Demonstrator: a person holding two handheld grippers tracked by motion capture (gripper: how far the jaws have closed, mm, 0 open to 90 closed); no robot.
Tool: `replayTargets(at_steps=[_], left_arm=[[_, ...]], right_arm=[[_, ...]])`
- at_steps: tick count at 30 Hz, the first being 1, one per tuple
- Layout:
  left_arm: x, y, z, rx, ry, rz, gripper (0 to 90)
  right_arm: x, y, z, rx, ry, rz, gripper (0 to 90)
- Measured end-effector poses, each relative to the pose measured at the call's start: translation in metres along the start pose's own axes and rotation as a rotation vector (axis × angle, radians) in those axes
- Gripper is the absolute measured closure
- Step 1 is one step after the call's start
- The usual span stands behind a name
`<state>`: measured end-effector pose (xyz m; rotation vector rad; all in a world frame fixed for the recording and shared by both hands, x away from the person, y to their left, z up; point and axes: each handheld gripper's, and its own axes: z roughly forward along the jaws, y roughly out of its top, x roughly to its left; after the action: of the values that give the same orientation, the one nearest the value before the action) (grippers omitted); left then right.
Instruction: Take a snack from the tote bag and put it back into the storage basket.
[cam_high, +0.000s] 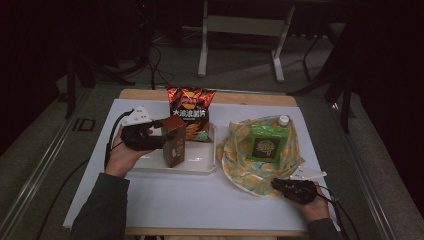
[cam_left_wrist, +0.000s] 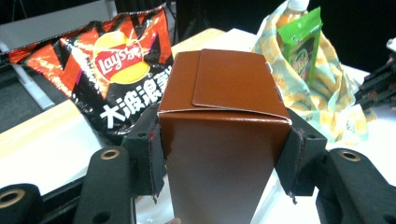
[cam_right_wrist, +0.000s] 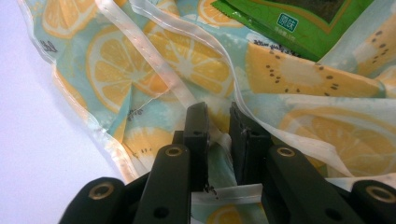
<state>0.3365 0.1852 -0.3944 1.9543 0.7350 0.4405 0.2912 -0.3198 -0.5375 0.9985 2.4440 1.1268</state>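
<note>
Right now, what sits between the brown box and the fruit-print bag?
In the high view, only the white tray's rim and bare white table separate the brown box from the fruit-print bag.

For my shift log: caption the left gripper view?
Left gripper clamps a brown carton, chip bag behind it.

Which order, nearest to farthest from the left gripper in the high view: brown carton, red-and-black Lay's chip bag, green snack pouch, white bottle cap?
1. Brown carton: clamped between the jaws of the left gripper, over the white tray.
2. Red-and-black Lay's chip bag: just behind the carton.
3. Green snack pouch: to the right, on the lemon-print bag.
4. White bottle cap: farthest right, behind the pouch.
</note>
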Motion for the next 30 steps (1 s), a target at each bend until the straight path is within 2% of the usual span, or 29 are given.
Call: replayTargets(at_steps=[5,6,9,10,17,23,30], left_arm=[[0.0,0.0,0.001,0.042,0.008,0.03,42.2],[-0.002,0.0,0.005,0.068,0.008,0.048,42.2],[-0.004,0.0,0.009,0.089,0.007,0.058,42.2],[-0.006,0.0,0.013,0.096,0.007,0.076,42.2],[-0.011,0.005,0.02,0.104,-0.001,0.091,41.8],[-0.018,0.01,0.033,0.091,-0.014,0.105,40.7],[-0.03,0.018,0.059,0.092,-0.058,0.121,38.9]], right_arm=[[0.0,0.0,0.0,0.0,0.0,0.0,77.4],[0.0,0.0,0.0,0.0,0.0,0.0,77.4],[0.0,0.0,0.0,0.0,0.0,0.0,77.4],[0.0,0.0,0.0,0.0,-0.001,-0.001,77.4],[0.0,0.0,0.0,0.001,0.0,0.0,77.4],[0.0,0.0,0.0,0.001,0.0,0.0,77.4],[0.0,0.0,0.0,0.001,0.0,0.001,77.4]])
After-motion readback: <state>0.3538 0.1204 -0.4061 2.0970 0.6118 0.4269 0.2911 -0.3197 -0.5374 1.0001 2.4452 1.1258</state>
